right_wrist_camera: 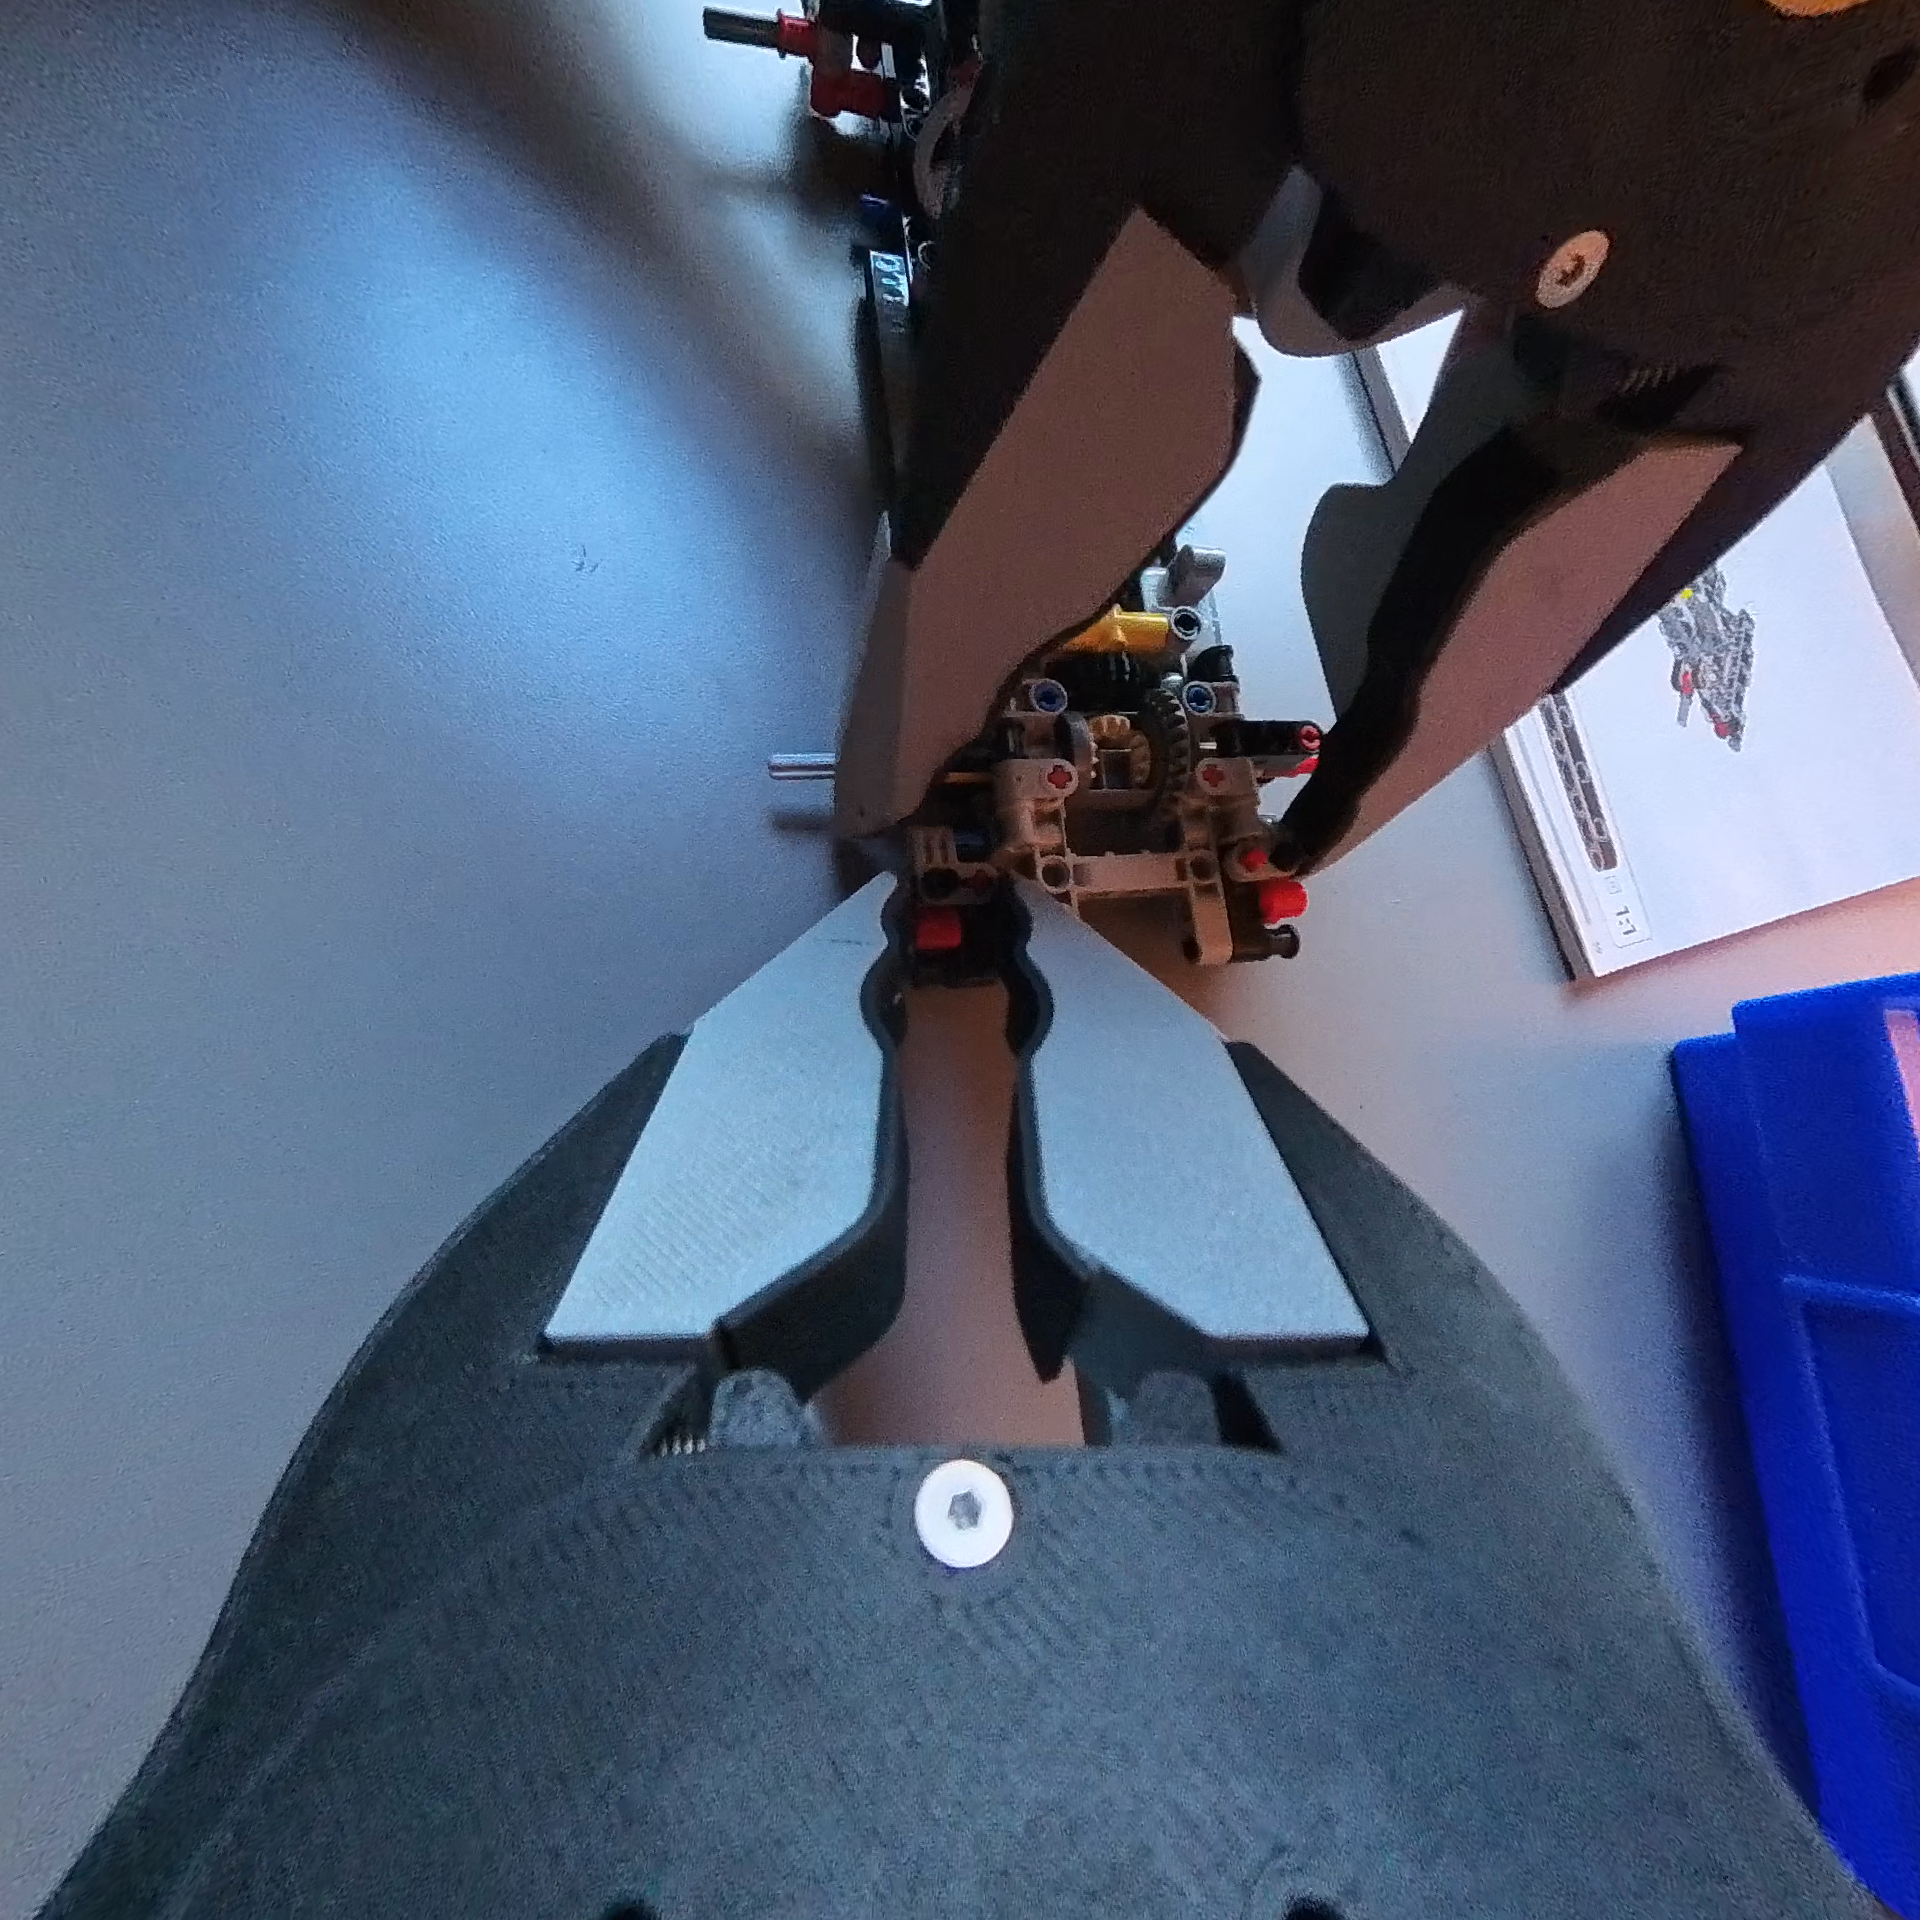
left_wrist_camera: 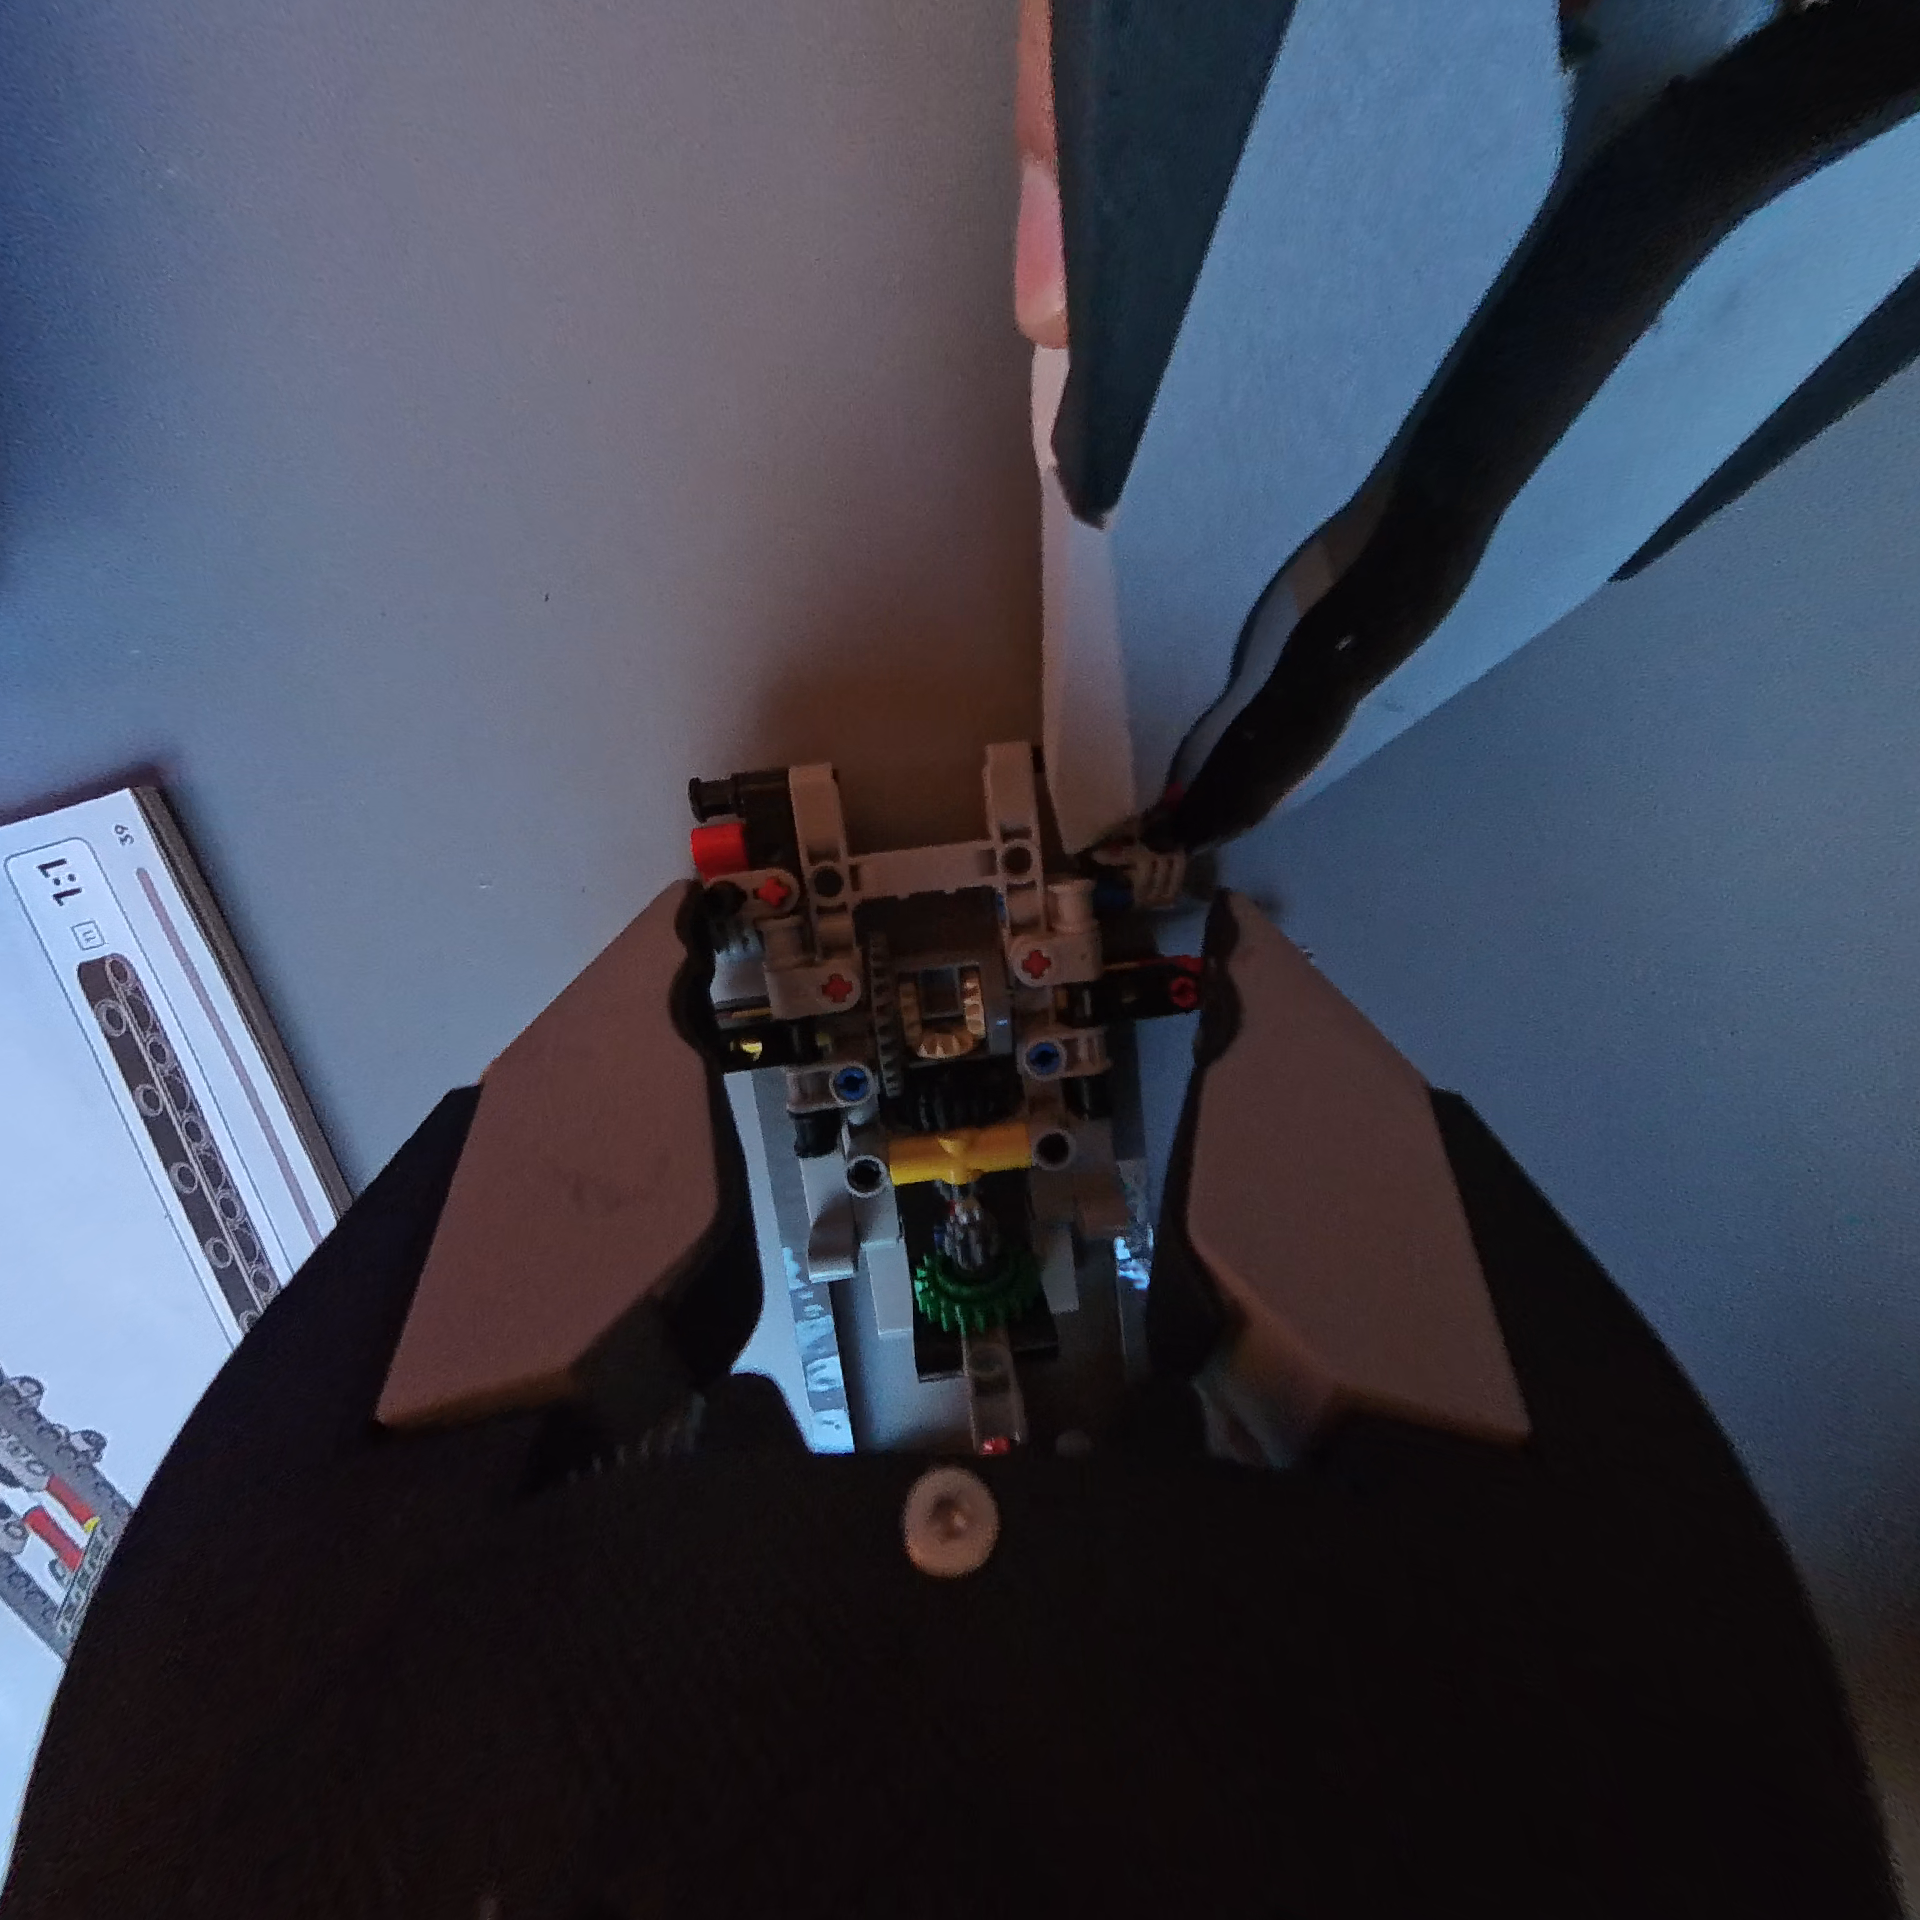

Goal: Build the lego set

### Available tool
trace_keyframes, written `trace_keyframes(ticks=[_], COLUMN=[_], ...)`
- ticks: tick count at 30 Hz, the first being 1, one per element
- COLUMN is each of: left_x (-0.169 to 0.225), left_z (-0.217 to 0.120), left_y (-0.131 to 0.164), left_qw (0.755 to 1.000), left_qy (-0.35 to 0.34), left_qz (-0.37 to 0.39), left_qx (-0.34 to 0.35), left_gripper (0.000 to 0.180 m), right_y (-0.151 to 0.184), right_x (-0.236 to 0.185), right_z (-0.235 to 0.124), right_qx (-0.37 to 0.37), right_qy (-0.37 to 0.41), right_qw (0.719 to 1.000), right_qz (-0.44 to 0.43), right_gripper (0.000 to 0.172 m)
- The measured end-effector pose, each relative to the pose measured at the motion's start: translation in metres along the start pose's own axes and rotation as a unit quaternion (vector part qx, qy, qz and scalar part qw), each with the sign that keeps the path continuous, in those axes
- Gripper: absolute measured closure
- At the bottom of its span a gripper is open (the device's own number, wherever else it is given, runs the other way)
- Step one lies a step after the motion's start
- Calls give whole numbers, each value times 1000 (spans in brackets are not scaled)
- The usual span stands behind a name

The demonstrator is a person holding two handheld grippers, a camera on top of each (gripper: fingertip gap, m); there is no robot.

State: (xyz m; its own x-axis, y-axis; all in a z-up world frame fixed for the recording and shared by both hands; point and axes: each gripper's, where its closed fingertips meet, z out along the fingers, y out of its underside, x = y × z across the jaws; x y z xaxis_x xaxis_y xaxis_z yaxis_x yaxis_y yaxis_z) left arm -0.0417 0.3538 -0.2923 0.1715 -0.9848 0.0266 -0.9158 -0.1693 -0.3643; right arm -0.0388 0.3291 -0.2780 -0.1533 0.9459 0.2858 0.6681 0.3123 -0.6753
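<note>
A grey, black and tan gear-and-beam brick model (left_wrist_camera: 935, 997) stands on the pale table between my left gripper's (left_wrist_camera: 956, 935) widely spread fingers. Both dark pads rest against its sides, the right one on a black axle with a red end (left_wrist_camera: 1179, 987). The right wrist view shows that gripper (right_wrist_camera: 1086, 831) coming from above and clasping the model (right_wrist_camera: 1122, 769). My right gripper (right_wrist_camera: 951, 914) is shut on a small black piece with a red stud (right_wrist_camera: 940, 925), at a grey connector on the model's corner. The left wrist view shows its tips (left_wrist_camera: 1153, 862) at that corner.
An open instruction booklet (left_wrist_camera: 135, 1091) lies beside the model; it also shows in the right wrist view (right_wrist_camera: 1714, 779). A blue bin (right_wrist_camera: 1818, 1299) stands at the right edge. More black and red brick parts (right_wrist_camera: 862, 62) lie farther off. A short grey axle (right_wrist_camera: 800, 769) pokes out beside the left gripper's finger. My two grippers' fingertips are within a few centimetres of each other.
</note>
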Motion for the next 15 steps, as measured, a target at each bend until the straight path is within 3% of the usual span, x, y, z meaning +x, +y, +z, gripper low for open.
trace_keyframes(ticks=[15], left_x=[-5], left_z=[-1], left_y=[-2], left_qw=[1000], left_qy=[-31], left_qz=[1], left_qx=[-2], left_gripper=[95], right_y=[0], right_x=[1], right_z=[-1], right_qx=[5], right_qy=[-2], right_qw=[1000], right_qz=[-2], right_gripper=[160])
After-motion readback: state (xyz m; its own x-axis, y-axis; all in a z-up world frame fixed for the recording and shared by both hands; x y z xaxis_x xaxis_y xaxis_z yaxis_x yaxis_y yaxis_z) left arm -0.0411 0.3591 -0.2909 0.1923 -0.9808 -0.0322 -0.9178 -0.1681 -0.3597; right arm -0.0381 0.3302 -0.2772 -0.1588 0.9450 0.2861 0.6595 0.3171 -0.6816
